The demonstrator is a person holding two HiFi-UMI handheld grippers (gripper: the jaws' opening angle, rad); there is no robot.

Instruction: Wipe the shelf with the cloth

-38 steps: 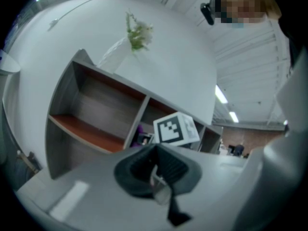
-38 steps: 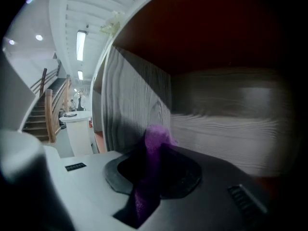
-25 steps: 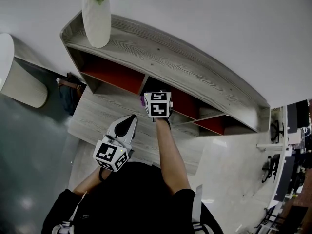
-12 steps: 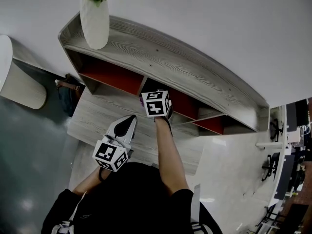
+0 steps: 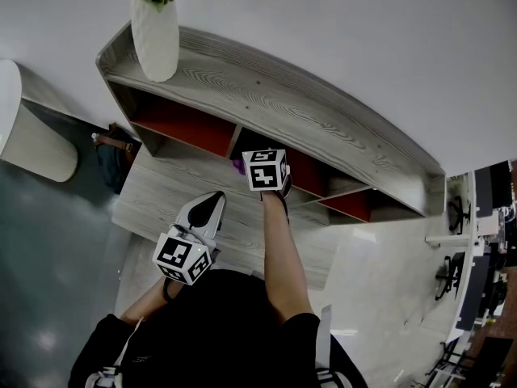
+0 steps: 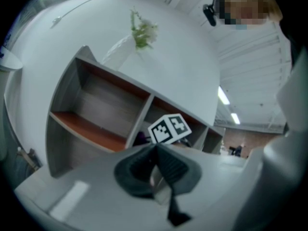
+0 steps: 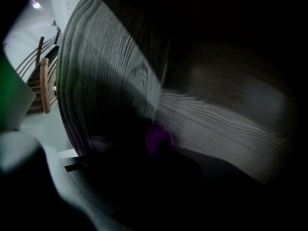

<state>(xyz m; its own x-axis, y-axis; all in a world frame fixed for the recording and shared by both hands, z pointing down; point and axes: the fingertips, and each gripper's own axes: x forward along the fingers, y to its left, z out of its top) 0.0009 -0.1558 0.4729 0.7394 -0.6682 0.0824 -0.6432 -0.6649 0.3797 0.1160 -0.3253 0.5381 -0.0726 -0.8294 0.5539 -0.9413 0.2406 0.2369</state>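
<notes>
The grey wood-grain shelf unit (image 5: 283, 103) has red-floored compartments under its top board. My right gripper (image 5: 266, 170) reaches into the middle compartment, its jaws hidden behind the marker cube. A purple cloth (image 5: 238, 166) shows just left of the cube. In the right gripper view the compartment is dark, and the cloth (image 7: 158, 139) sits at the tips of the right gripper (image 7: 160, 154), pressed toward the wood surface. My left gripper (image 5: 215, 199) hangs shut and empty over the lower ledge. In the left gripper view, the left gripper (image 6: 156, 148) points at the shelf (image 6: 106, 88), with the cloth (image 6: 140, 138) beside the cube.
A white vase with a green plant (image 5: 155, 35) stands on the shelf top at its left end. A dark bag (image 5: 113, 145) lies on the floor by the shelf's left side, next to a white rounded object (image 5: 32, 136). Office furniture (image 5: 485, 249) stands at the far right.
My right gripper has shifted a little to the right inside the middle compartment, with the cloth at its tip. The left gripper has stayed in place.
</notes>
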